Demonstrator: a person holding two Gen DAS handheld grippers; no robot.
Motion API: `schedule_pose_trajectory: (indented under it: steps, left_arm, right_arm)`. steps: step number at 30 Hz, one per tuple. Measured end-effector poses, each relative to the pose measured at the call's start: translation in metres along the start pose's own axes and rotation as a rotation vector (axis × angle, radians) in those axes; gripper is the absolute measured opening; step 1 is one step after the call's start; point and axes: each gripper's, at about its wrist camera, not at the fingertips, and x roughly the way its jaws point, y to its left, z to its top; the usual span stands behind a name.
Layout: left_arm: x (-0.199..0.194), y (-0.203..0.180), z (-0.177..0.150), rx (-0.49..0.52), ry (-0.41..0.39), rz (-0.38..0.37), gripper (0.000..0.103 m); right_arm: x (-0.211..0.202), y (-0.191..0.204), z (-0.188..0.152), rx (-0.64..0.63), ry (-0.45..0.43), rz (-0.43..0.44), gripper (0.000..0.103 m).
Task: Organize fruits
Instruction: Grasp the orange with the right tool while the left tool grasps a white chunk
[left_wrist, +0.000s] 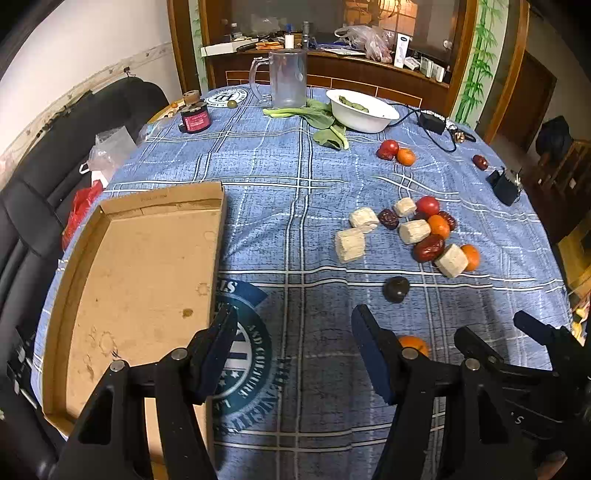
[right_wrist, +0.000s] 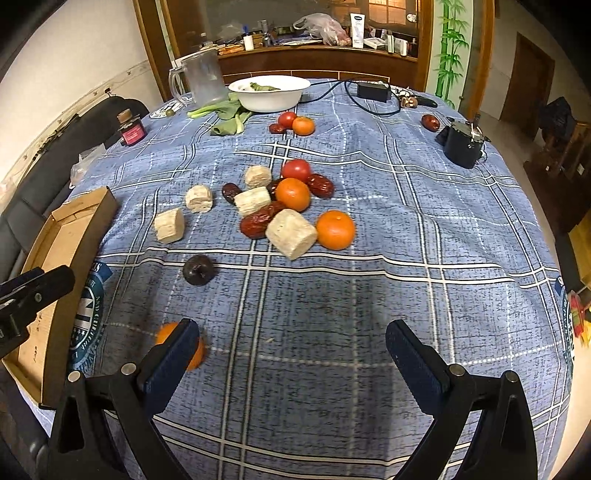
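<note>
The shallow brown cardboard tray (left_wrist: 140, 280) lies empty on the blue plaid tablecloth (right_wrist: 332, 295), and serves as landmark. Right of the tray, well apart, sits the heap of orange mandarins, red dates, tomatoes and pale cut blocks (right_wrist: 273, 206). Between heap and tray, a dark round plum (right_wrist: 198, 270). Nearer, a lone orange mandarin (right_wrist: 177, 345) lies just beside the right gripper (right_wrist: 291, 354), outside its left finger. The left gripper (left_wrist: 295, 354) hovers at the tray's edge. Both are spread, holding nothing; the right looks nearer.
</note>
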Motion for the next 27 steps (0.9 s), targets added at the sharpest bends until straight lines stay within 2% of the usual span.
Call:
schedule_pose_trajectory:
  steps: [10, 16, 21, 23, 27]
  left_arm:
    - [0.016, 0.010, 0.006, 0.022, 0.030, -0.002, 0.064]
    - [0.031, 0.031, 0.015, -0.026, 0.061, -0.039, 0.064]
    - [0.045, 0.033, 0.029, -0.018, 0.074, -0.109, 0.064]
    - [0.052, 0.026, 0.036, -0.003, 0.089, -0.171, 0.063]
    - [0.070, 0.002, 0.050, 0.066, 0.106, -0.236, 0.061]
  right_arm:
    - [0.008, 0.009, 0.000, 0.027, 0.017, -0.005, 0.102]
    - [0.008, 0.018, -0.002, 0.017, 0.018, 0.058, 0.102]
    - [0.010, 0.033, -0.006, -0.035, 0.032, 0.130, 0.093]
    - [0.013, 0.040, -0.007, -0.056, 0.047, 0.150, 0.082]
    - [0.019, 0.054, -0.009, -0.094, 0.061, 0.189, 0.076]
